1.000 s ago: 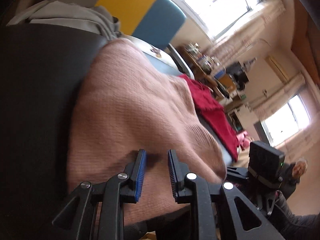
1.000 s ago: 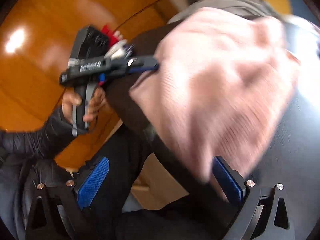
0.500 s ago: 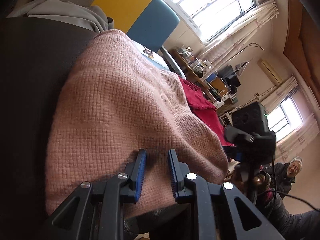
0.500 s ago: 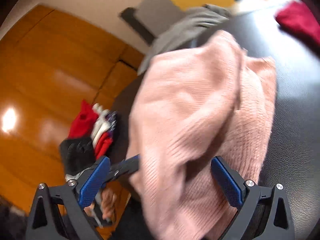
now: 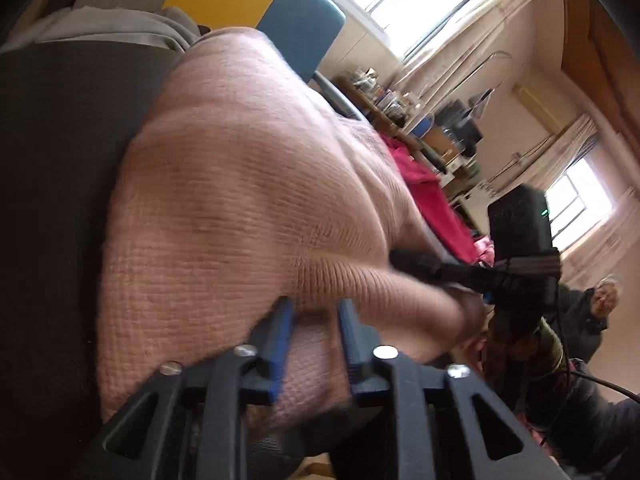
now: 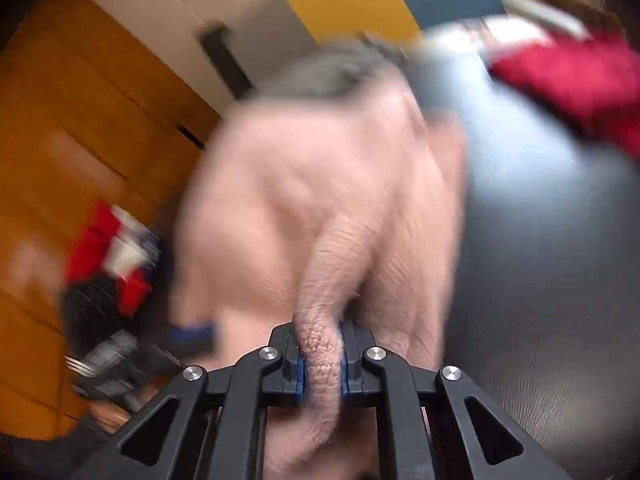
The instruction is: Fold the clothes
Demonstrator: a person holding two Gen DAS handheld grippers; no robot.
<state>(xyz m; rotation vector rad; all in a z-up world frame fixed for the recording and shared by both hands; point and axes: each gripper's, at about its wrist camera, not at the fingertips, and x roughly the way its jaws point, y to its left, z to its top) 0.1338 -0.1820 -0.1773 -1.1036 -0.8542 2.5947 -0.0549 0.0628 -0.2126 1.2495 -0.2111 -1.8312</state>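
A pink knit sweater [image 5: 240,200] lies bunched on a dark table [image 5: 60,160]. My left gripper [image 5: 314,332] is shut on the sweater's near edge, with cloth between its blue pads. My right gripper [image 6: 320,356] is shut on a pinched fold of the same sweater [image 6: 320,220]; it also shows in the left wrist view [image 5: 472,272] at the sweater's right edge. The left gripper shows blurred in the right wrist view [image 6: 192,332] at the sweater's left edge.
A red garment [image 5: 428,196] lies on the table beyond the sweater, also in the right wrist view [image 6: 572,76]. A grey garment [image 5: 120,28] lies at the far end. A pile of red and white clothes [image 6: 112,248] sits off the table's left. A person [image 5: 600,304] sits at the right.
My right gripper has closed from wide open onto a fold of the sweater at its right edge. My left gripper has kept its hold on the near edge.
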